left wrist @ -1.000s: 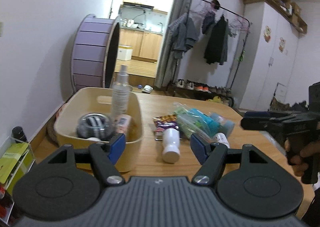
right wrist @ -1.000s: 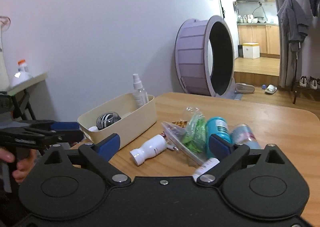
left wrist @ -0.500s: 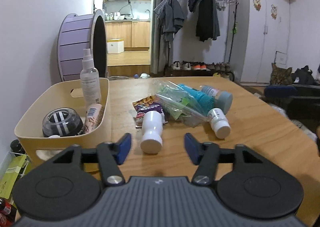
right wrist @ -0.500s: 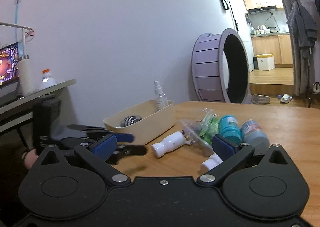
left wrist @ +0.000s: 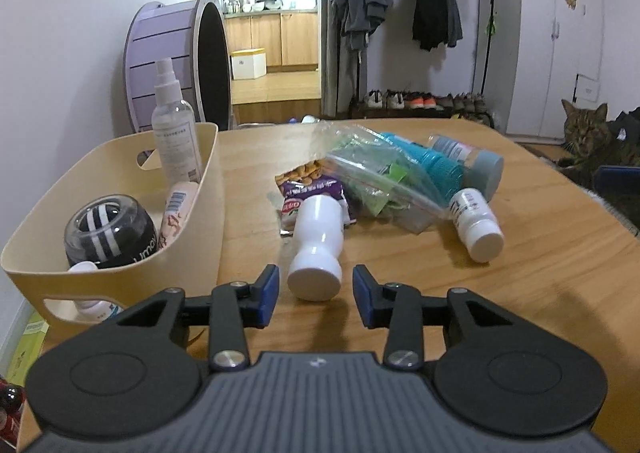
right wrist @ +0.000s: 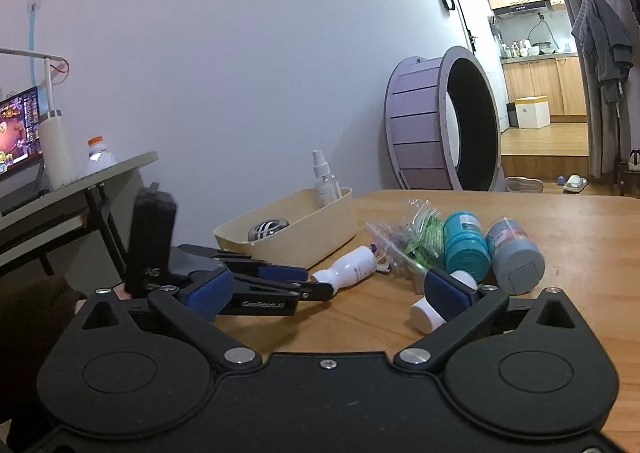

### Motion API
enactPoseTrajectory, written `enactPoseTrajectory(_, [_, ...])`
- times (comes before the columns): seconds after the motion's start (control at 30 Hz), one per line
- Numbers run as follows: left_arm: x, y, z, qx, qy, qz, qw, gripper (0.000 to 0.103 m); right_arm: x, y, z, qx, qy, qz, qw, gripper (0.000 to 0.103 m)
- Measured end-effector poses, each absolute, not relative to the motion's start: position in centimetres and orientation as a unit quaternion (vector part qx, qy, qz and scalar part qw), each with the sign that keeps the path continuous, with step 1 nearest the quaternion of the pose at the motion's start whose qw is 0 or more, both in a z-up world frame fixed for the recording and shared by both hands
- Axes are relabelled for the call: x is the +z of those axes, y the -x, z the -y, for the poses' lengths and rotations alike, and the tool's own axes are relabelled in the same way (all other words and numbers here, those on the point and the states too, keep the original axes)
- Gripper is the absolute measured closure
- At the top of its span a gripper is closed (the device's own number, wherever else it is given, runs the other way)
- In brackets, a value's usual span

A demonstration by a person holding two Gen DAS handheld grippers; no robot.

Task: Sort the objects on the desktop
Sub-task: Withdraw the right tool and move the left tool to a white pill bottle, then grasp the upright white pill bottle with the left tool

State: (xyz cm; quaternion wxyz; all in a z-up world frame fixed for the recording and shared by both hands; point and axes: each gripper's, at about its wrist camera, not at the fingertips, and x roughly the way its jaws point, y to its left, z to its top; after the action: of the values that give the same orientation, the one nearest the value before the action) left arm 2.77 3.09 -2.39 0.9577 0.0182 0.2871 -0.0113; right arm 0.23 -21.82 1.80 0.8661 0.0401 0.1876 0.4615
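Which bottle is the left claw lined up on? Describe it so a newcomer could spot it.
Start at the beige bin on the wooden table; just right of it lies a heap of bottles and bags. The target is the white waisted bottle on its side at the heap's near edge, flat end facing the open left claw. Unlike the small white bottle further right, it is plain and pinched in the middle.

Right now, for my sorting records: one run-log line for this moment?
left tool: open, white bottle just ahead | right tool: open, empty | bin: spray bottle upright inside
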Motion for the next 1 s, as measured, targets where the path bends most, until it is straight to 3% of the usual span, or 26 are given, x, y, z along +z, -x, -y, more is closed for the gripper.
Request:
enactPoseTrajectory(0.23, [-2.8,-3.3,-3.1,-0.017,-0.017,-0.294,0.955,0.065,1.7,0.2,21.7,0.464,-0.033,-0.188,0.865,0.000])
enactPoseTrajectory(0.3, [-2.6,-3.0,-3.2,-0.022,-0.016,-0.289,0.957,0.073,1.7,0.2,21.7,0.463,-0.032,-0.187,0.866,0.000])
enactPoseTrajectory(0.7, [0.9,0.8,-4.0,-0.031,-0.003,-0.204,0.978,0.073,1.7,0.5,21.7,0.462,-0.029,-0.185,0.867,0.000])
enactPoseTrajectory(1.0, [1.1,-0.2,-3.9,-0.030,-0.003,-0.209,0.977,0.073,1.4,0.3,21.6,0.462,-0.025,-0.191,0.866,0.000])
